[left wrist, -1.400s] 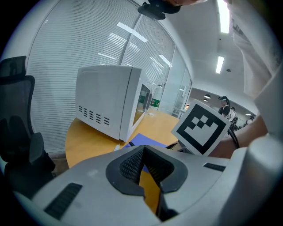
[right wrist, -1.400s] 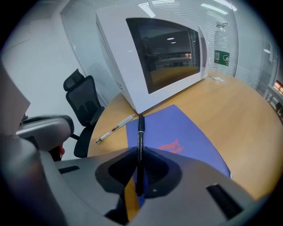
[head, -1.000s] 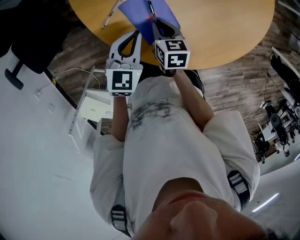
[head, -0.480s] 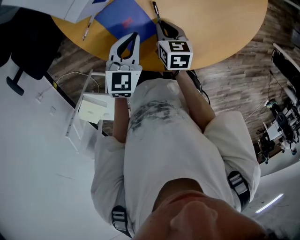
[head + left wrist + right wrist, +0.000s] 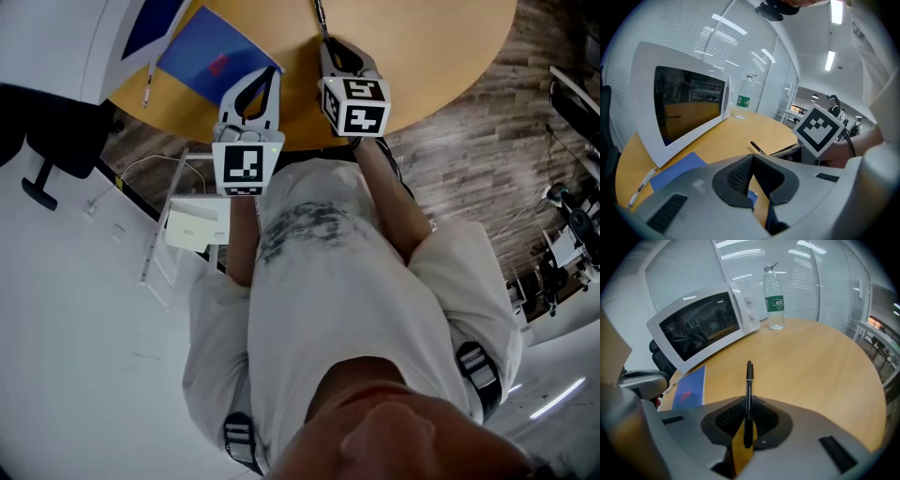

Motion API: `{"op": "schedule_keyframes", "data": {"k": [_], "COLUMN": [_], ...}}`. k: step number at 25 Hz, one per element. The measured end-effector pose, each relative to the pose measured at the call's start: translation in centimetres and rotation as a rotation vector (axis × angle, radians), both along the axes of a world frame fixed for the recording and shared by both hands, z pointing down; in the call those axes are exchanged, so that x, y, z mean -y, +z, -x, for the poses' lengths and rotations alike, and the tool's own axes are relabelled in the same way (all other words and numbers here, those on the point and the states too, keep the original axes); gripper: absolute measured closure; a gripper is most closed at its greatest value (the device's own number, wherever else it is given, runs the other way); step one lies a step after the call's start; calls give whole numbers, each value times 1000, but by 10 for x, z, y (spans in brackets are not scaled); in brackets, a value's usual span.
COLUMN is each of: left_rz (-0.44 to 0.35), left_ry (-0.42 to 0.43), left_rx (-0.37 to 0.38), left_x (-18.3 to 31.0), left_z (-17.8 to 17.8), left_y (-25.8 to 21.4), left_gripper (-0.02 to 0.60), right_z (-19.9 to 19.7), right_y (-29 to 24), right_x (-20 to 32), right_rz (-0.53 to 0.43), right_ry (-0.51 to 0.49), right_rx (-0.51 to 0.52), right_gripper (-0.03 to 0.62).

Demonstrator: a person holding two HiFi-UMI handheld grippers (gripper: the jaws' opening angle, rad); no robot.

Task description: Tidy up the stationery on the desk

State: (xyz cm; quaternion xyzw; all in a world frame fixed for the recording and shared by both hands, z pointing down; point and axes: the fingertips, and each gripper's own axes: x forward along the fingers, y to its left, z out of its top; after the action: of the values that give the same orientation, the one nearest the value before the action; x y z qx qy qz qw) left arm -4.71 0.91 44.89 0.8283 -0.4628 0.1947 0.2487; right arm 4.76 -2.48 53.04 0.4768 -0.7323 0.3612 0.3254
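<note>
My right gripper (image 5: pixel 330 47) is shut on a black pen (image 5: pixel 322 19) that sticks out forward over the round wooden desk (image 5: pixel 431 56). In the right gripper view the black pen (image 5: pixel 749 385) stands up between the closed jaws of the right gripper (image 5: pixel 747 404). My left gripper (image 5: pixel 272 75) is shut with nothing in it, its tips by the near corner of a blue notebook (image 5: pixel 211 58). A white pen (image 5: pixel 148 86) lies left of the notebook. In the left gripper view the left gripper (image 5: pixel 753 159) hangs over the blue notebook (image 5: pixel 675 168).
A white microwave (image 5: pixel 708 324) stands at the desk's far left, behind the notebook. A water bottle (image 5: pixel 774 298) stands beside it at the back. A black office chair (image 5: pixel 42 141) is left of the desk, and a white shelf unit (image 5: pixel 192 225) sits on the floor below.
Both grippers have shifted right relative to the notebook. The right gripper with the pen was over the notebook and is now off it. The microwave has come into the head view.
</note>
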Motion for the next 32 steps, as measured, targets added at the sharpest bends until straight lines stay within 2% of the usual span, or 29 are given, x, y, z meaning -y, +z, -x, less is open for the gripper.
{"op": "schedule_keyframes", "data": {"k": [13,25,32], "left_rz": [23,31,42], "left_ry": [69,165,197], "left_rx": [9,-15,-28], "left_x": [21,42,47], "left_z": [-41,-100,-120], "left_y": [10,15,20], "left_gripper": [572,572,572], "right_z": [-75,-142,-165], "right_y": [12,17,17], "right_x": [31,49,54], "right_rz": [-6,-13,-22], "right_ry": [145,284,356], "right_rx": [-43,-85,-103], "right_gripper": [499,499,499]}}
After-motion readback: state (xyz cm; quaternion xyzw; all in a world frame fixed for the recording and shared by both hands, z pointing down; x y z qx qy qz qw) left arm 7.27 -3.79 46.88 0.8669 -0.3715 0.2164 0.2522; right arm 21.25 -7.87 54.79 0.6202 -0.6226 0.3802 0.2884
